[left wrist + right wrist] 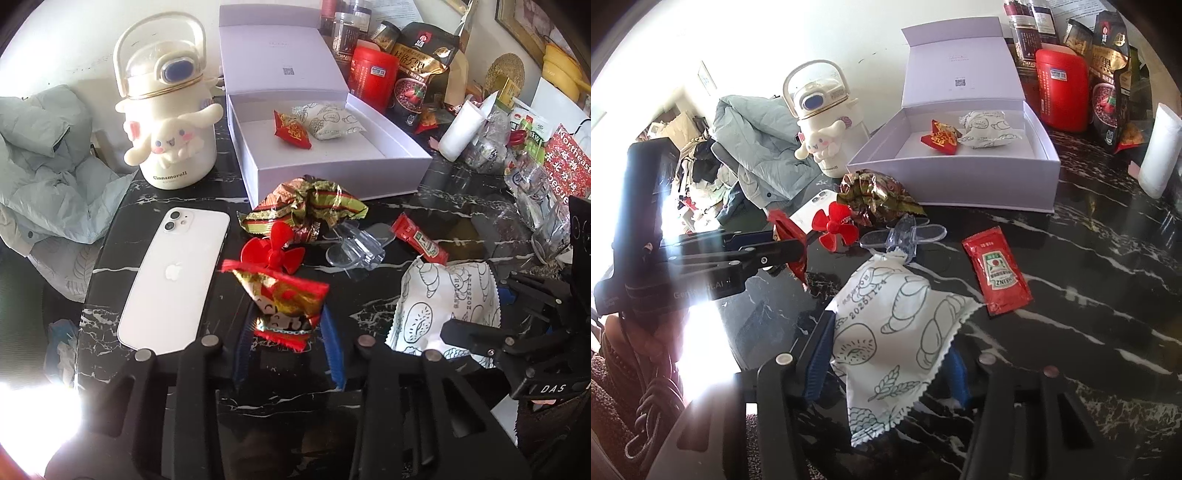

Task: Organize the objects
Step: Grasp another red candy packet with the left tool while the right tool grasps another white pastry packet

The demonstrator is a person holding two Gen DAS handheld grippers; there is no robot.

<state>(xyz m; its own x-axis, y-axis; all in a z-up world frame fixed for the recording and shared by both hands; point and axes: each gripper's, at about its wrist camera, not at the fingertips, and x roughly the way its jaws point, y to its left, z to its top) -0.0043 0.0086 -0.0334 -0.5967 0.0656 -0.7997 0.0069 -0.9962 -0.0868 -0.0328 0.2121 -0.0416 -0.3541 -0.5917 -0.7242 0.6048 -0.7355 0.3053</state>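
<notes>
Two snack packets are in the grippers at once, and both have the same target ahead: the open lavender gift box (332,162), which lies beyond the clutter toward the far side of the black marble table (461,221). The left gripper (286,332) is pinched on a small red-and-gold candy packet (282,302), holding it by its lower end so its long axis stands roughly upright between the blue pads. The right gripper (886,362) pinches a larger white pastry packet printed with bread drawings (897,332), which slants from the jaws up toward the far left. Both packets appear to be clear of the tabletop, though that is hard to confirm. The box already holds a matching red packet (291,130) and a matching white one (327,120), side by side near its back wall. From the left gripper the box lies straight ahead and slightly right, past a red plastic propeller (273,251) and a crumpled foil wrapper (306,206). From the right gripper it lies ahead, past a clear plastic piece (905,234) and left of a ketchup sachet (995,271). Neither hand looks clearly nearer.
</notes>
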